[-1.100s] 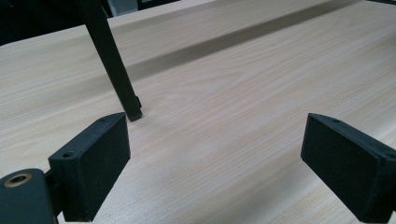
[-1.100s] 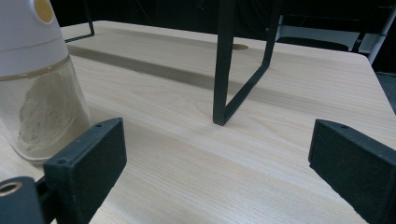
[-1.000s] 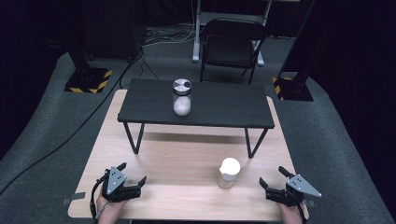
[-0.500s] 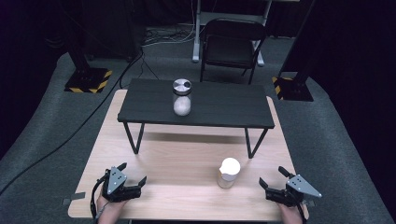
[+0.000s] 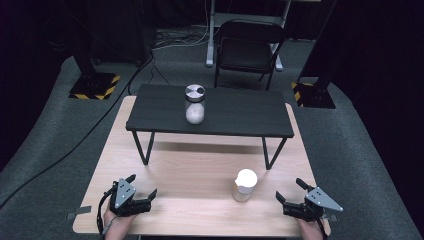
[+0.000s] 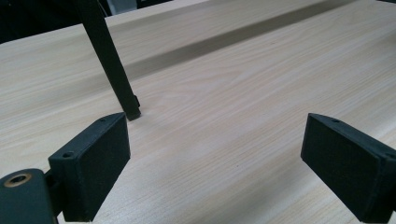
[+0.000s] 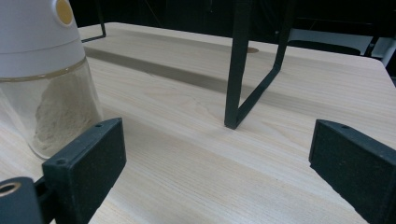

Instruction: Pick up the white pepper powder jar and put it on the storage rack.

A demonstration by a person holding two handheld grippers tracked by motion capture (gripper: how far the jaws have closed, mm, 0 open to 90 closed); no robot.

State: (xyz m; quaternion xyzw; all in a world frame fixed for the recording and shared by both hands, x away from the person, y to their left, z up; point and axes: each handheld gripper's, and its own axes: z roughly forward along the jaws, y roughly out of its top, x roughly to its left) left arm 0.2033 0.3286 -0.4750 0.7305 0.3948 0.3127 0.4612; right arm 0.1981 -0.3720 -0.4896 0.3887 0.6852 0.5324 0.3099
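A glass jar with a white lid (image 5: 245, 184) holding pale powder stands on the light wooden table (image 5: 200, 170), front right of centre. In the right gripper view the same jar (image 7: 44, 74) rises at the left, just beyond the left jaw. A second jar with a silver lid (image 5: 194, 104) and white contents stands on the small black table (image 5: 235, 112). My left gripper (image 5: 141, 186) rests at the front left, open, with nothing between its jaws. My right gripper (image 5: 289, 190) rests at the front right, open and empty, to the right of the white-lidded jar.
The black table's thin metal legs (image 5: 143, 148) stand on the wooden top; one leg (image 6: 112, 70) is just ahead of the left gripper, another leg (image 7: 238, 70) ahead of the right. A black chair (image 5: 247, 50) and stand bases with yellow-black stripes (image 5: 95, 86) sit on the carpet behind.
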